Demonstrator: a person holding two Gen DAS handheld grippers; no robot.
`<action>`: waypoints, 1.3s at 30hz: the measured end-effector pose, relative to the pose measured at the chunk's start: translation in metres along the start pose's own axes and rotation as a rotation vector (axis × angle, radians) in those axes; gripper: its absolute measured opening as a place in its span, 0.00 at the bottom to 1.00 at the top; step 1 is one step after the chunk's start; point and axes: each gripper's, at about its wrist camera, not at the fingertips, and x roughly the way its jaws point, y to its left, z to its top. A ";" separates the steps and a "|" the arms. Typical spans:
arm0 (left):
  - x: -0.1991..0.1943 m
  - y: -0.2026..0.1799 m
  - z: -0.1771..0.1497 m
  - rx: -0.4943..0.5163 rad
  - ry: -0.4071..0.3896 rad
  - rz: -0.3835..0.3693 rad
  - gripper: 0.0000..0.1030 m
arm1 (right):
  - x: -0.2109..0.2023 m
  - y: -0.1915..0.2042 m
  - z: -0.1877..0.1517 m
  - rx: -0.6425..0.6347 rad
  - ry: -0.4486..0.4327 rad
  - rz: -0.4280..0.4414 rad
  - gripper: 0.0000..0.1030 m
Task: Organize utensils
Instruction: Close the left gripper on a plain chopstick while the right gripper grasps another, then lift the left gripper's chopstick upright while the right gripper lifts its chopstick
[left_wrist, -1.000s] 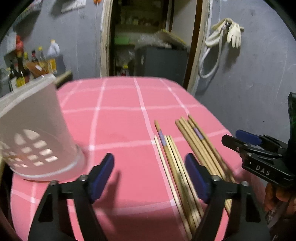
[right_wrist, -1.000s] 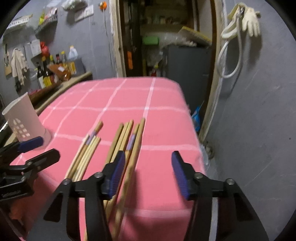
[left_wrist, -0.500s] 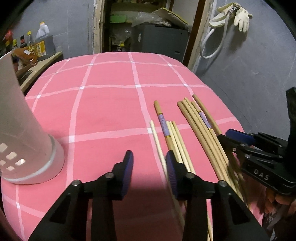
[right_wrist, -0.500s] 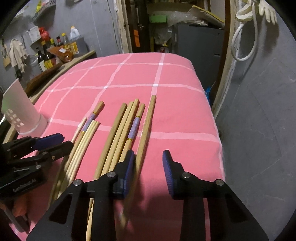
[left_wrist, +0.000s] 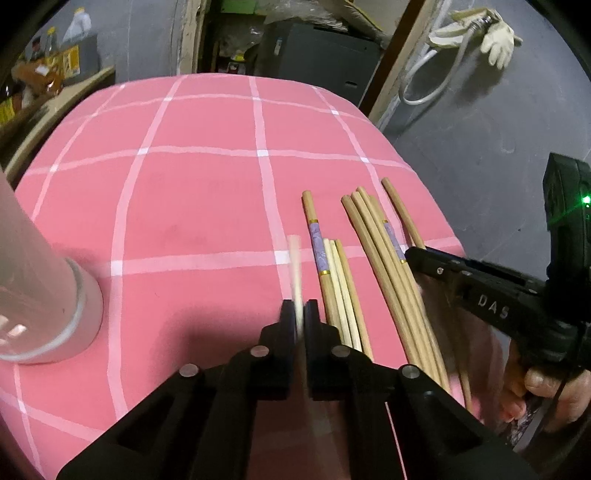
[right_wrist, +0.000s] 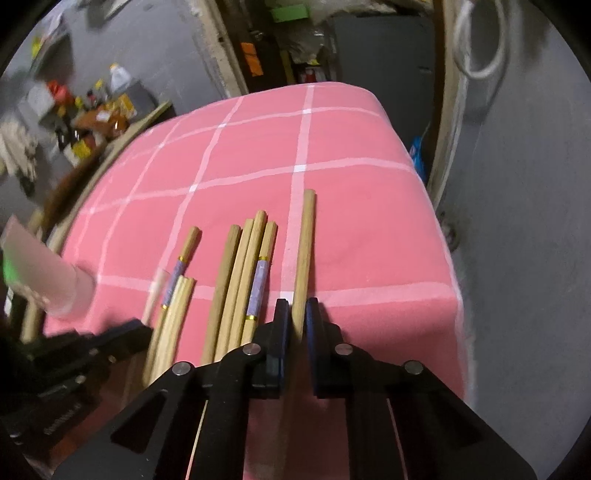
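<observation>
Left wrist view: left gripper pinching pale chopstick (blurred), long axis pointing up-frame, holder lower left on desk; right wrist view: right gripper pinching rightmost chopstick, same axis.

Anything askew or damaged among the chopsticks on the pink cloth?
Nothing damaged. The wooden chopsticks lie loose and slightly fanned on the pink checked cloth, none in the white plastic holder; two carry purple patterned bands.
</observation>
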 end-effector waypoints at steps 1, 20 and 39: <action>-0.003 0.000 -0.003 -0.001 -0.005 -0.008 0.02 | -0.002 -0.002 -0.002 0.019 -0.006 0.018 0.05; -0.168 0.022 -0.035 0.035 -0.632 -0.010 0.02 | -0.111 0.100 -0.030 -0.087 -0.717 0.348 0.05; -0.271 0.205 0.001 -0.265 -1.059 0.212 0.02 | -0.094 0.234 0.039 -0.183 -1.028 0.551 0.05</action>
